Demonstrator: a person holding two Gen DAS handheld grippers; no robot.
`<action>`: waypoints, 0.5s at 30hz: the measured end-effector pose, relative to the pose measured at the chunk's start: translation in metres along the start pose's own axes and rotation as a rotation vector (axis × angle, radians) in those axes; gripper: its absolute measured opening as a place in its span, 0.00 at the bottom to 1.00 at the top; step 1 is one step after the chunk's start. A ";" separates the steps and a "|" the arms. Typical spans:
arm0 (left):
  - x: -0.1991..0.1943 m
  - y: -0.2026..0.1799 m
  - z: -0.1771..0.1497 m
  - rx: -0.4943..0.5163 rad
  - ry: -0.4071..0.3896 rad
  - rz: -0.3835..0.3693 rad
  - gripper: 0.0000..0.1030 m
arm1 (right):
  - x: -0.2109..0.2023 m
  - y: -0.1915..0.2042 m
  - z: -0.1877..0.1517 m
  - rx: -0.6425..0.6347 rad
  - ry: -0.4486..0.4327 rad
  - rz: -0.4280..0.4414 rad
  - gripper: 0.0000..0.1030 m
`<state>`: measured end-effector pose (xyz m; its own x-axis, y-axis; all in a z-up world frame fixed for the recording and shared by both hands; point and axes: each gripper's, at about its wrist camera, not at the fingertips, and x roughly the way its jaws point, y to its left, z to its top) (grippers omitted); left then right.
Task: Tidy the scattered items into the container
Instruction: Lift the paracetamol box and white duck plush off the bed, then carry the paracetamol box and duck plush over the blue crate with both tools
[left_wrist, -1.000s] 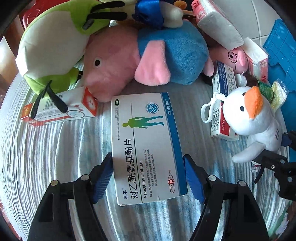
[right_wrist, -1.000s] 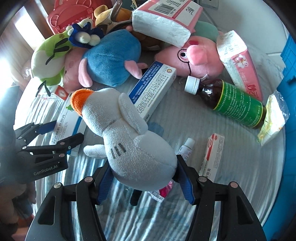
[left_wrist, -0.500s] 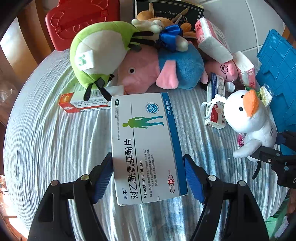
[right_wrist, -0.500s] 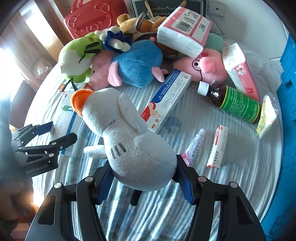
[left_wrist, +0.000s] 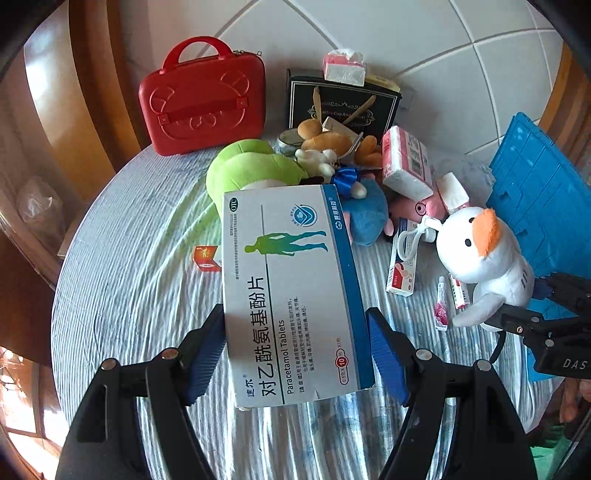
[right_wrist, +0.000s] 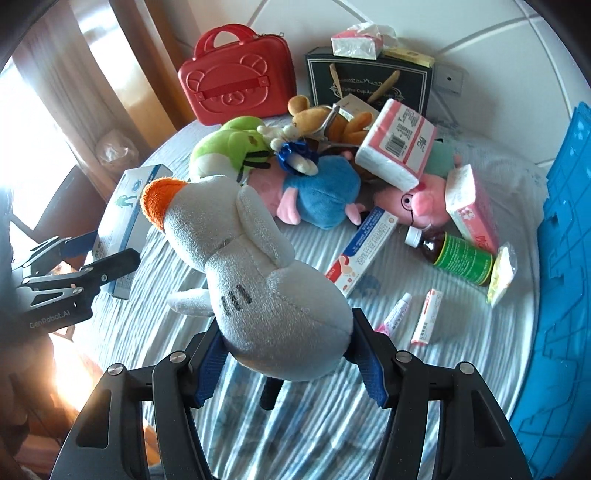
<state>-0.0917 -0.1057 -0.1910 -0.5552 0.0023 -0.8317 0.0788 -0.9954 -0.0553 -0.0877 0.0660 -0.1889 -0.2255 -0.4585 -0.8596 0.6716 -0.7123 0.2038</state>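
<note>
So left tool (left_wrist: 295, 354) is pinching the white-and-blue paracetamol box (left_wrist: 291, 291) above the bench (left_wrist: 129, 295), right tool (right_wrist: 286, 354) squeezing the white duck plush (right_wrist: 258, 273); blue crate (right_wrist: 557, 295) at the bench's right edge.

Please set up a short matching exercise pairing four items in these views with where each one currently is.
Items
1. Paracetamol Tablets box
2. white duck plush
3. brown syrup bottle
4. red carry case

Places
A. lying on the striped cloth beside a pink tissue pack
B. clamped in the right tongs
C. standing upright at the far edge, by the wall
D. clamped in the left tongs

Pairs: 1-D, 2-B, 3-A, 4-C
</note>
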 end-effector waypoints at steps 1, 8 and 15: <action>-0.007 0.001 0.002 0.001 -0.011 0.002 0.71 | -0.006 0.003 0.002 -0.009 -0.010 0.003 0.60; -0.048 -0.001 0.014 -0.003 -0.078 0.003 0.71 | -0.051 0.016 0.010 -0.044 -0.074 0.019 0.60; -0.096 -0.012 0.029 0.011 -0.154 -0.017 0.71 | -0.096 0.022 0.013 -0.033 -0.155 0.031 0.60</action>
<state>-0.0637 -0.0973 -0.0944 -0.6769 0.0048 -0.7361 0.0599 -0.9963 -0.0616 -0.0603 0.0877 -0.0956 -0.3084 -0.5586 -0.7700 0.7024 -0.6796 0.2118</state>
